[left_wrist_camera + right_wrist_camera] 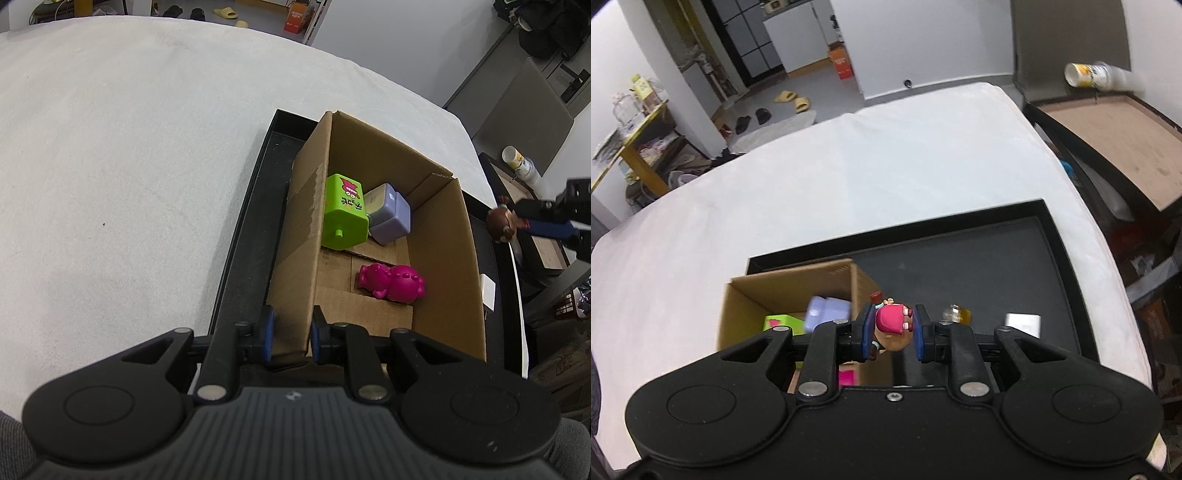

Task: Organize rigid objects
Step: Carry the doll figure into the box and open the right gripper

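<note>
At the box's [369, 221] near wall, the left gripper's [291, 338] fingers are clamped; beside it, a doll [892, 325] is pinched by the right gripper [891, 334].

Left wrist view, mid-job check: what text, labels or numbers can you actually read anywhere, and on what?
Green box in the cardboard box: dark printed characters under a pink cartoon face, upside down here and not legible.
Purple container: pale label, too blurred to read.
Paper cup beyond the table: print too small.
Orange carton on the floor: white lettering, too small.
No readable numbers or signs.
</note>
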The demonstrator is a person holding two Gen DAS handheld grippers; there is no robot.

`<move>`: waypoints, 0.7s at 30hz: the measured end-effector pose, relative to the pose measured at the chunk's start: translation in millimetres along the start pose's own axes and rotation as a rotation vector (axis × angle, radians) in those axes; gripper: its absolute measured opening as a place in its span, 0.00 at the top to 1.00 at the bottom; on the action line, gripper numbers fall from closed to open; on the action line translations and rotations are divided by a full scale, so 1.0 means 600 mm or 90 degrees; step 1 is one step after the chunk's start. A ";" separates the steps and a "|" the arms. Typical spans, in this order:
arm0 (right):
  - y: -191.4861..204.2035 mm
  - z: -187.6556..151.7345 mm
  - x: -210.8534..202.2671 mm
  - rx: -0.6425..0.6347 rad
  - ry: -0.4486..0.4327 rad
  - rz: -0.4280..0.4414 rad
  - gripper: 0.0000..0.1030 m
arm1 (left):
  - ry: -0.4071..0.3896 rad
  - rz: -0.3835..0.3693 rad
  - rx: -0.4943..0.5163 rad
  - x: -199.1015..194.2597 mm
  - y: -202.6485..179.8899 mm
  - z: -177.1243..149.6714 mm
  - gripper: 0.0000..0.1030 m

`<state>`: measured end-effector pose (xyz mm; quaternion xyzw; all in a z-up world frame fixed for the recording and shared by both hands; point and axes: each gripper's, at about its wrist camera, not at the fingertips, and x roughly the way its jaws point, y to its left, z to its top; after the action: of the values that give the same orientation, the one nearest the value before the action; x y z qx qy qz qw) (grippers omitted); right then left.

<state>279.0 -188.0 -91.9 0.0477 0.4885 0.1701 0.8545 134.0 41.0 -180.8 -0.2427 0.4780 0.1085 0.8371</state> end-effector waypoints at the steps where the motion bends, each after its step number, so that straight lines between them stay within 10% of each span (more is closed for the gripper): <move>1: 0.006 0.001 -0.001 -0.003 -0.001 0.004 0.79 | 0.000 0.000 0.000 0.000 0.000 0.000 0.83; 21: 0.067 -0.010 0.011 -0.028 0.005 0.045 0.78 | 0.001 -0.002 -0.001 -0.001 0.003 0.002 0.83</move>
<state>267.0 -148.5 -90.3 0.0454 0.4862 0.2107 0.8468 133.9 43.1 -180.5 -0.2444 0.4781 0.1071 0.8368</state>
